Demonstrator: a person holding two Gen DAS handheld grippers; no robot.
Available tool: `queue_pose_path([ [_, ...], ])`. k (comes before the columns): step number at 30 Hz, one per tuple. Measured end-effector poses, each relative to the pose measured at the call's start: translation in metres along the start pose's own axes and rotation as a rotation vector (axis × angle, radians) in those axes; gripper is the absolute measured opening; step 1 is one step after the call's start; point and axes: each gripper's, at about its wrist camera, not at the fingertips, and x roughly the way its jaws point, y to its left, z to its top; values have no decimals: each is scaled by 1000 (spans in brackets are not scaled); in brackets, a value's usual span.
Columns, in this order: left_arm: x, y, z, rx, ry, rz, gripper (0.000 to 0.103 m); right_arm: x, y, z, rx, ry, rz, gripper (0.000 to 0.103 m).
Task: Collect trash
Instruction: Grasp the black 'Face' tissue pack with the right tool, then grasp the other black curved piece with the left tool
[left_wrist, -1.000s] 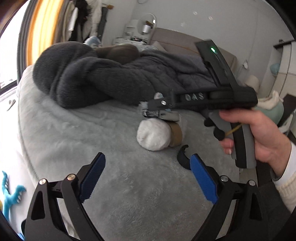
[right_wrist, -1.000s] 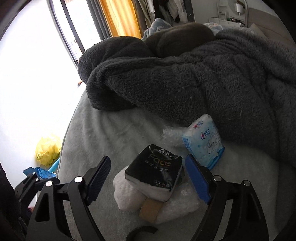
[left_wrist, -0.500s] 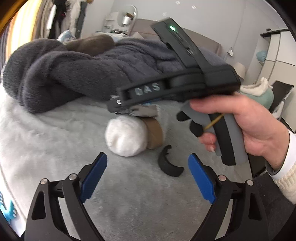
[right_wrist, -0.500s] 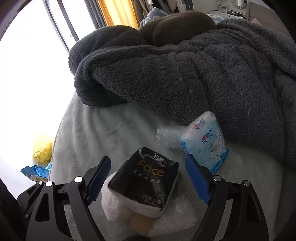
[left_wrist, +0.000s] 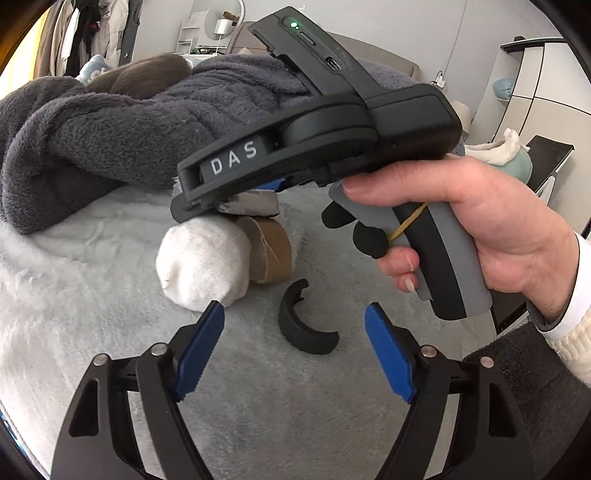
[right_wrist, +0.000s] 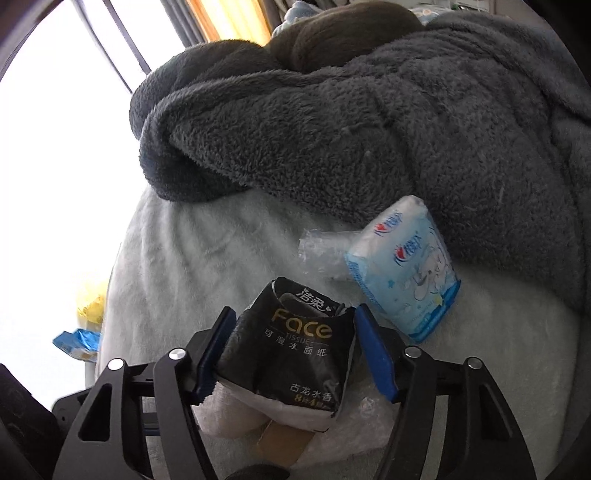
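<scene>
On the pale bed cover lie a white toilet roll (left_wrist: 201, 264) with a brown cardboard core (left_wrist: 269, 251) and a curved black plastic piece (left_wrist: 303, 326). My left gripper (left_wrist: 293, 350) is open and empty, just short of the black piece. My right gripper (right_wrist: 291, 354) is shut on a black "Face" tissue pack (right_wrist: 291, 350), which rests on top of the roll (right_wrist: 236, 413). Its body (left_wrist: 314, 140) shows in the left wrist view, above the roll. A blue and white tissue pack (right_wrist: 404, 269) and crumpled clear plastic (right_wrist: 319, 251) lie just beyond.
A heaped dark grey fleece blanket (right_wrist: 369, 122) covers the far half of the bed, also in the left wrist view (left_wrist: 110, 125). Left of the bed edge lie a yellow bag (right_wrist: 90, 302) and a blue wrapper (right_wrist: 75, 341). A white cabinet (left_wrist: 546, 92) stands at right.
My right gripper has moved forward and closed on the black tissue pack. My left gripper has moved closer to the black plastic piece and narrowed a little.
</scene>
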Motion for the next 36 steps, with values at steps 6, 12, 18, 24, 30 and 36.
queue_pose_path([
  [6,13,-7,3,8,15,6,76,-9,-10,-4,22,-13,28,55],
  [12,22,-6,4,-12,34,13,68,-21,-17,-6,31,-45,53,52],
  [18,32,-9,3,-10,64,49,57,-26,-25,-10,44,-37,59,50],
  [24,39,-10,3,-13,75,90,35,-23,-31,-14,69,-23,77,47],
  [30,38,-11,3,-18,75,122,27,-35,-34,-15,86,-56,81,39],
  [36,25,-7,3,-59,44,141,26,-49,-35,-17,107,-81,107,39],
])
